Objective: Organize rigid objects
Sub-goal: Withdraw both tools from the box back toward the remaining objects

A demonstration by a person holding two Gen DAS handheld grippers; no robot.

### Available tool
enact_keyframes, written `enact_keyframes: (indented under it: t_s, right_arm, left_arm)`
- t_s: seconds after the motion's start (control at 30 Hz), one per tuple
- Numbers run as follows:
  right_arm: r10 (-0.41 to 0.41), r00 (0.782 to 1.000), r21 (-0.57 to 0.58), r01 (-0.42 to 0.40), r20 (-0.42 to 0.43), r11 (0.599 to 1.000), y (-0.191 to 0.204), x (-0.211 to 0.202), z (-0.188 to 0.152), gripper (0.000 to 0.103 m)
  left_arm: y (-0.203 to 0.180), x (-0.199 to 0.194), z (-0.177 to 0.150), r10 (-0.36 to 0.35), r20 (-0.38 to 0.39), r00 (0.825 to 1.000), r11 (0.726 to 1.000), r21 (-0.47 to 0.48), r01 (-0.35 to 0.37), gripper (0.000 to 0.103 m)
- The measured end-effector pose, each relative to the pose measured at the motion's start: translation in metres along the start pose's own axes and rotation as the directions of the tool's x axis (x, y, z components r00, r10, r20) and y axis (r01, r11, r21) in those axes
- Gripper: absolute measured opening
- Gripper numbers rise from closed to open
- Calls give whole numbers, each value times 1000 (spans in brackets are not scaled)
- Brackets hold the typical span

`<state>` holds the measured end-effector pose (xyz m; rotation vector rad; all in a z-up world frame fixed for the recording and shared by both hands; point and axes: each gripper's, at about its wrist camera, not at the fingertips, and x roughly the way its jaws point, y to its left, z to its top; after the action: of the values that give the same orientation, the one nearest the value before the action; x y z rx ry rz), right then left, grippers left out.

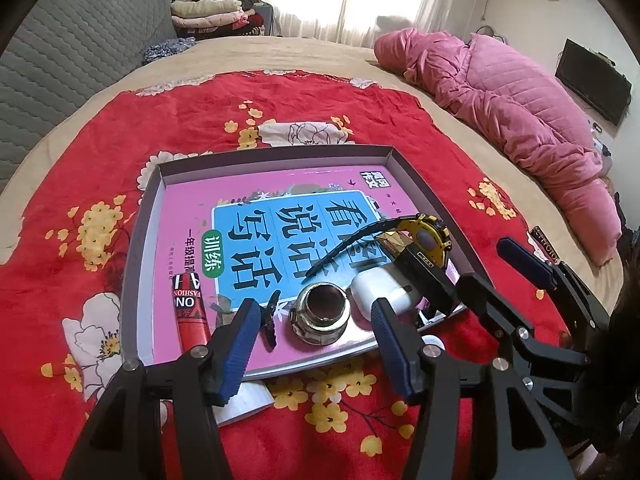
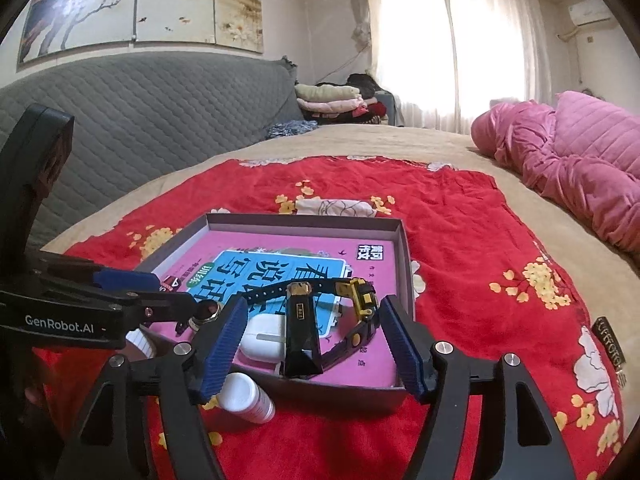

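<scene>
Rigid objects are being gathered into one shallow tray [image 1: 420, 184] on the red blanket [image 1: 192, 120], and we judge the task well along. Inside we count one pink book [image 1: 192, 216], one watch [image 1: 428, 236], one black box [image 2: 300, 340], one white case [image 1: 384, 290], one metal fitting [image 1: 322, 314], one red tube [image 1: 191, 312] and one dark clip [image 1: 269, 322]. One white bottle [image 2: 246, 398] lies outside, just beside the near wall. Our left gripper [image 1: 314, 344] and right gripper [image 2: 312, 348] both stand wide and empty. Next, we judge, the right should drop to the bottle.
</scene>
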<state>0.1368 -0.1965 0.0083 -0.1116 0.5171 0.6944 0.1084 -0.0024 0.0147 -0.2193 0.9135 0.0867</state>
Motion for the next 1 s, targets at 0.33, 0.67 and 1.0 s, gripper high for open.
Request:
enact_keyframes:
  t_s: [0.33, 0.67, 1.0]
  right_arm:
    - [-36, 999, 21, 36, 1, 999, 1, -16, -1, 74]
    - [-50, 999, 24, 50, -7, 998, 8, -31, -3, 74]
    - [-48, 998, -12, 47, -48, 999, 23, -40, -12, 74]
  left_arm:
    - [4, -12, -3, -3, 15, 1000, 1000, -8, 3, 57]
    - [9, -25, -8, -8, 23, 1000, 1000, -12, 8, 57]
    - [22, -38, -20, 4, 23, 1000, 1000, -16, -4, 57]
